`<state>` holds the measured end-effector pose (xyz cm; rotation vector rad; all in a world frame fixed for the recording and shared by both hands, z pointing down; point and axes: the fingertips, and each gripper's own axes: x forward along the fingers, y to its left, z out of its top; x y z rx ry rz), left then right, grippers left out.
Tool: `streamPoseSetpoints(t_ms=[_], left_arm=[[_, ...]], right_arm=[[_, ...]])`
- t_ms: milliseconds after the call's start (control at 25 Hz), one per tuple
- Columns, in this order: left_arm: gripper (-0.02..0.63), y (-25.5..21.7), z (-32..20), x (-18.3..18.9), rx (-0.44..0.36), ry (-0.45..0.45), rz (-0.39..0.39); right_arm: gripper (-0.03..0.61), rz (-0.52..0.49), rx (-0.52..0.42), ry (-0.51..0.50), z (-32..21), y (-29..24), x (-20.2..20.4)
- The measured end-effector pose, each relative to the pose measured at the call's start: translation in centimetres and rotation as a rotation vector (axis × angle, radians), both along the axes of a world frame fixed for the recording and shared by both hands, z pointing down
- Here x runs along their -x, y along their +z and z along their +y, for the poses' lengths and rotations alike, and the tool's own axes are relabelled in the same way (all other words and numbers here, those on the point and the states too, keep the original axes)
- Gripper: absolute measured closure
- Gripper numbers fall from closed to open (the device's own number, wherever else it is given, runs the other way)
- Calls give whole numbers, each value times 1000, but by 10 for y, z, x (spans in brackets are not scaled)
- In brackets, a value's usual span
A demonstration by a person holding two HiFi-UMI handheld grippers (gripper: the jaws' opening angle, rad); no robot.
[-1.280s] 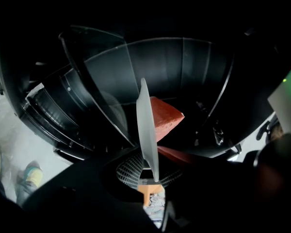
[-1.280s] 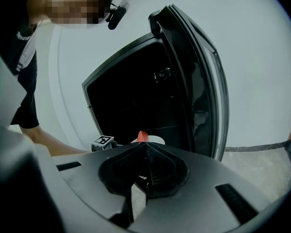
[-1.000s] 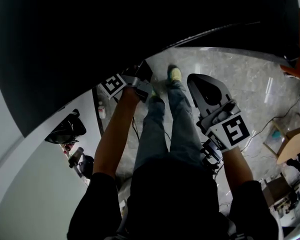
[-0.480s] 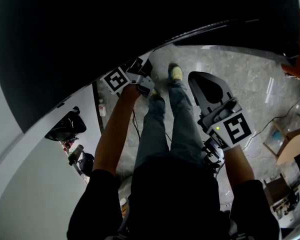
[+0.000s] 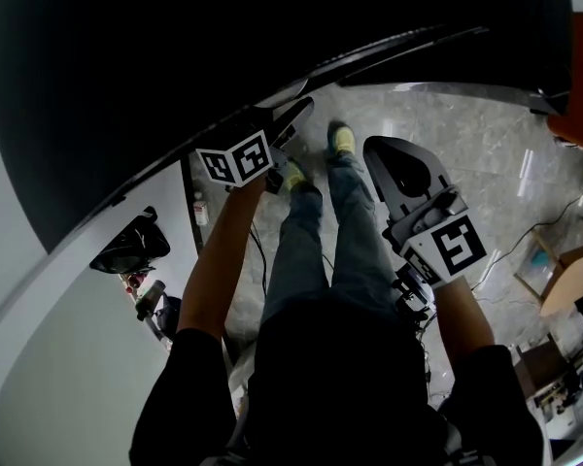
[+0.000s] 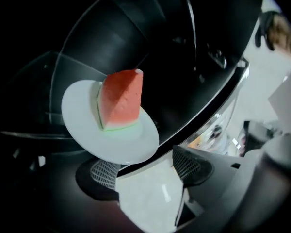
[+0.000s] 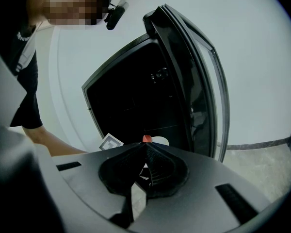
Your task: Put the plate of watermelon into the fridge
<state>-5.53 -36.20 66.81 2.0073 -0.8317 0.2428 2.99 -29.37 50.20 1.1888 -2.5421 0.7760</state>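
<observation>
Both show in the head view: left gripper (image 5: 290, 124) at the fridge (image 5: 272, 47) mouth, right gripper (image 5: 394, 168) held back. Left gripper view: jaws just spread, released; plate (image 6: 80, 130) with watermelon (image 6: 120, 101) rests inside, near the fridge's front edge. Right gripper view: clenched, empty. We'd back straight out, clear of the rim.

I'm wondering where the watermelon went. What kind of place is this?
Probably a workroom or lab, not a home kitchen: a black fridge stands open with the plate of watermelon inside, and cables trail over the shiny stone floor.
</observation>
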Motion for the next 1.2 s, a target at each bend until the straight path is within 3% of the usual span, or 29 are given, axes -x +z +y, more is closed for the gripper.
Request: streamPoseSetpoints(t_ms=[120, 200, 240, 520, 760, 880, 1000, 1120, 1200], left_arm=[[286, 10, 1, 6, -2, -5, -102], [376, 15, 1, 10, 17, -15, -144], [377, 16, 0, 10, 29, -17, -148], [434, 12, -10, 15, 124, -71, -129], [446, 19, -23, 19, 246, -144, -63], [445, 12, -22, 11, 213, -129, -31], [445, -1, -4, -1, 177, -51, -12], [464, -20, 22, -1, 111, 23, -79], [567, -45, 36, 6, -15, 53, -165]], right_arm=[[565, 8, -22, 19, -5, -3, -1], [565, 10, -24, 22, -5, -4, -3], [565, 10, -25, 23, -5, -4, -4], [565, 12, -39, 17, -6, -10, -2], [565, 7, -39, 13, -6, -10, 0], [565, 12, -32, 2, -3, -10, 2], [565, 47, -41, -7, -5, -13, -2], [565, 74, -44, -12, -1, -23, -13], [565, 93, -64, -4, -1, -37, -22]])
